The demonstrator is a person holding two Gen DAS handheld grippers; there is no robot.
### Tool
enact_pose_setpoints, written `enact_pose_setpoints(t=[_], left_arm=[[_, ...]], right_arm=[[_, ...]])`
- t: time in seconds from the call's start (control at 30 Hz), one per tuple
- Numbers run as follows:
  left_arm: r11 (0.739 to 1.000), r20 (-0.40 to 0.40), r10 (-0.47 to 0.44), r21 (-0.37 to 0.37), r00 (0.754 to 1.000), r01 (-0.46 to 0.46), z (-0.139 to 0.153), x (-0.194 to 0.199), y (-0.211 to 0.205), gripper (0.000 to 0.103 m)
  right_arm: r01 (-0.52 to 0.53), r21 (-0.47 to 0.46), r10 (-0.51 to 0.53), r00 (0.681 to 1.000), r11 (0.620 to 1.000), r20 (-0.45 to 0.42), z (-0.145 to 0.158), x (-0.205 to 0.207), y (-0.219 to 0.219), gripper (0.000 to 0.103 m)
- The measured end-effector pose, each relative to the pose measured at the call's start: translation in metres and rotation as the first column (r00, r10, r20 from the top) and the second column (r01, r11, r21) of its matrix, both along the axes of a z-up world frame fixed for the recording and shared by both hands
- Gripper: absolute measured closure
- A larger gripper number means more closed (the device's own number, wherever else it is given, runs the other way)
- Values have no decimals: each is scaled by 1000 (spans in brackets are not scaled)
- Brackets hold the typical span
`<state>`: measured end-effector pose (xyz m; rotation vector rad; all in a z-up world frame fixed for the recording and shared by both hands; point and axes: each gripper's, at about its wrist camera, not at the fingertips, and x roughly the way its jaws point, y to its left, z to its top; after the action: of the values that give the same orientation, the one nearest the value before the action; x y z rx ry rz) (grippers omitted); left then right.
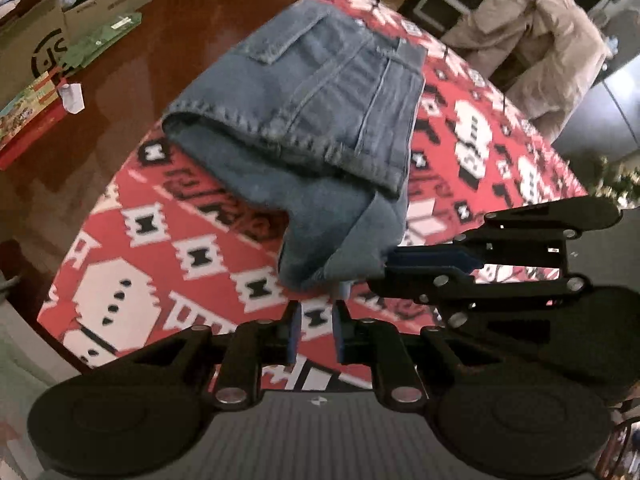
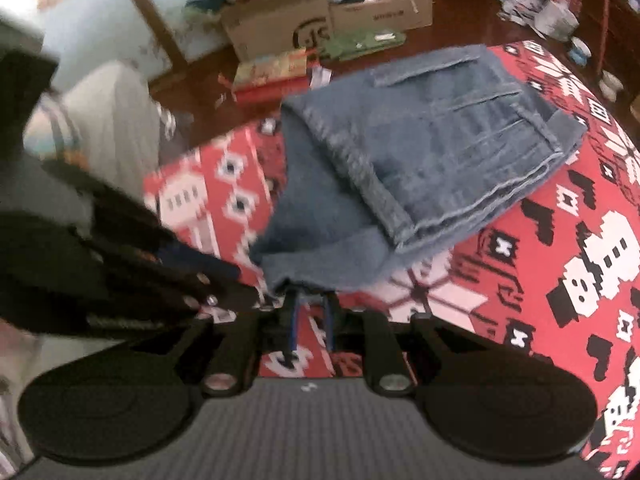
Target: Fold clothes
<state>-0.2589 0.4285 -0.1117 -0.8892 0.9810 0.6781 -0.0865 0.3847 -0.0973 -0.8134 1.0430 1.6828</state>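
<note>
Here, a folded pair of jeans [image 1: 304,120] lay on a red patterned cloth [image 1: 168,248] spread over a raised surface, and both grippers stood at its nearest fold. The jeans were doubled over, with the waistband and a back pocket on the upper layer and a loose flap of denim hanging toward the cameras.

In the left wrist view, the left gripper [image 1: 316,334] pointed steeply down at the cloth. Its two blue-padded fingers [image 1: 293,336] stood slightly apart, with only the red cloth visible between them. The jeans began just beyond the fingertips, the hanging flap reaching almost to them. Whether the right-hand pad brushed the denim edge could not be told. To the right of these fingers the right gripper [image 1: 416,266] came in sideways, its tips against the same flap of denim.

In the right wrist view, which was blurred, the left gripper [image 2: 240,280] entered from the left of the fingers as a dark shape whose tip reached the lower corner of the jeans [image 2: 420,152]. The right gripper [image 2: 311,328] had its own fingers [image 2: 330,330] a little apart, red cloth [image 2: 560,240] showing between them and the denim corner just ahead of the tips. No fabric was pinched between them.

Far beyond the fingers, cardboard boxes [image 2: 280,28] stood on a wooden floor [image 1: 120,80].
</note>
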Motion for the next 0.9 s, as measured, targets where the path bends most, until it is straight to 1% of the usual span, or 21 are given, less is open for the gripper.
enact_pose_setpoints(t=[0.07,0.1,0.2,0.23,0.33,0.4,0.5,0.63,0.8,0.83,0.87,0.9], left_arm=[[999,27,36,-3,999,-36,4,1,8,88],[999,32,46,4,998,-46,5,3,12,88],[998,23,49,40,998,-50,5,14,24,88],[998,18,52,40,998,-53,3,15,29,88],[998,16,59,19,998,-59,-3,17,39,89],[998,19,59,13,998,-59,-2,17,42,89],[998,16,60,2,998,-60,-1,15,45,88],[998,9,61,-12,998,-61,0,14,48,88],[999,1,45,-16,999,-45,2,14,51,88],[999,1,46,-18,999,-46,2,14,51,88],[999,0,47,-20,999,-47,2,14,51,88],[999,0,49,-22,999,-49,2,14,51,88]], right_arm=[[27,1,-27,998,1000,-50,4,9,5,87],[33,0,-33,998,999,-59,4,12,6,87],[41,-2,-41,998,999,-39,2,18,6,87],[53,-10,-53,998,999,-37,1,21,4,87],[91,-48,-93,995,995,-42,-6,27,-6,81],[89,-69,-92,994,994,-52,-13,23,-11,81],[99,-80,-105,992,992,-75,-25,11,-11,77],[169,-80,-177,979,982,-104,-37,1,-4,77],[231,-55,-236,966,971,-109,-41,-4,-2,76],[234,-51,-239,965,971,-107,-41,-5,-1,78],[234,-46,-237,966,971,-99,-40,-5,-1,87],[232,-40,-234,968,972,-88,-38,-5,-2,91]])
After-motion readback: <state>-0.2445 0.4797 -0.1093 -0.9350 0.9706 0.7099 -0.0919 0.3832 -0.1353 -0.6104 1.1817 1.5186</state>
